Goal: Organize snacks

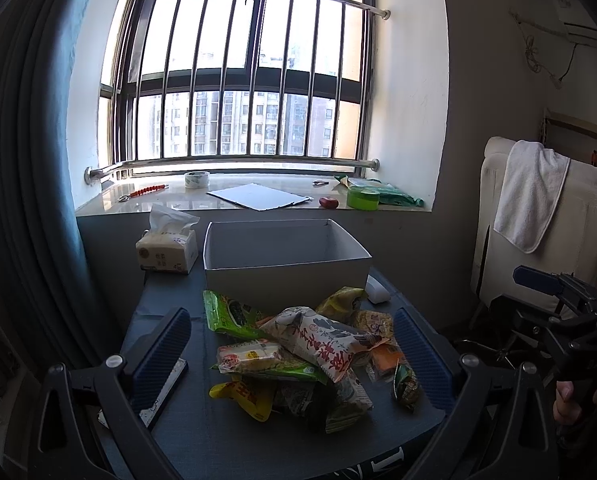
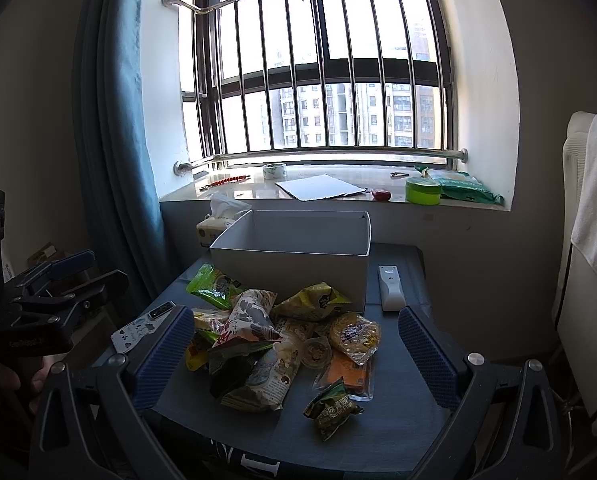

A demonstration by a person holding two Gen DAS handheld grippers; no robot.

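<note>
Under the barred window [image 2: 322, 72], a grey table [image 2: 390, 416] holds snack packets [image 2: 258, 344], white box [image 2: 294, 256] at twelve o'clock; left gripper [image 1: 290, 344] and right gripper [image 2: 294, 344] both gape, grasping nothing.

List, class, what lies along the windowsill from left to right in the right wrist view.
Red bead string → tape roll → flat white sheet → small red object → green round tin → green packet.
</note>
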